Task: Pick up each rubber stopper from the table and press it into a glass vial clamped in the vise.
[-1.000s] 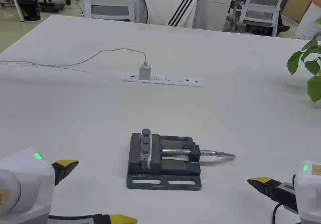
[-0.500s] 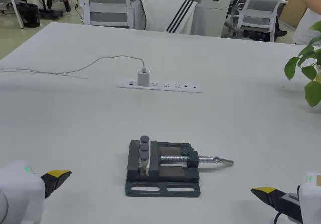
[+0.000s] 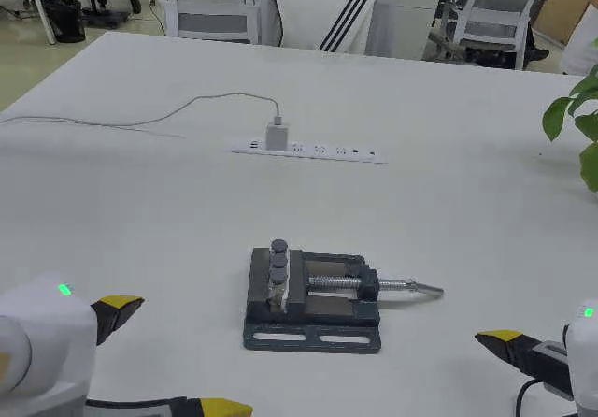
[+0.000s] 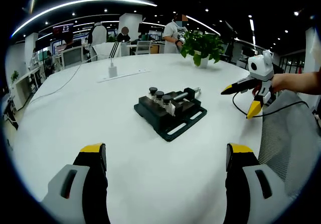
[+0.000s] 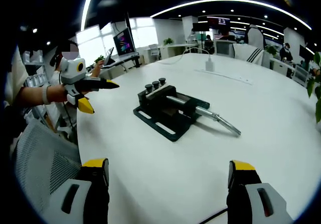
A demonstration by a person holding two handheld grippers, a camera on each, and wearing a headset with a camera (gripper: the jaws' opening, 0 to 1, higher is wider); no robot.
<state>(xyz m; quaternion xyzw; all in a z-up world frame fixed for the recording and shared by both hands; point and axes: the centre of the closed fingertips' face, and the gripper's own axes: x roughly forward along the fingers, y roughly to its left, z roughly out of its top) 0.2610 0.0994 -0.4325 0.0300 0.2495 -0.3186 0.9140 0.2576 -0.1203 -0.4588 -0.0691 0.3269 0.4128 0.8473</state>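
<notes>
The vise (image 3: 313, 300) sits on the white counter (image 3: 448, 202), near the front edge and between the two grippers. Three vials (image 3: 276, 291) stand in a row clamped at its left end, each topped by a dark stopper (image 3: 278, 260). The vise's handle (image 3: 416, 288) sticks out to the right, lying just above the counter.

The left gripper (image 4: 167, 149) hovers low at the near left, well apart from the vise, its jaws spread wide and empty. The right gripper (image 5: 169, 163) hangs at the near right, also well apart, its jaws wide open with nothing between them.

Farther back lies a power strip (image 3: 308, 149) with a charger (image 3: 277, 136) plugged in, its cable (image 3: 140, 121) trailing left. A plant (image 3: 575, 122) leans in at the right edge.
</notes>
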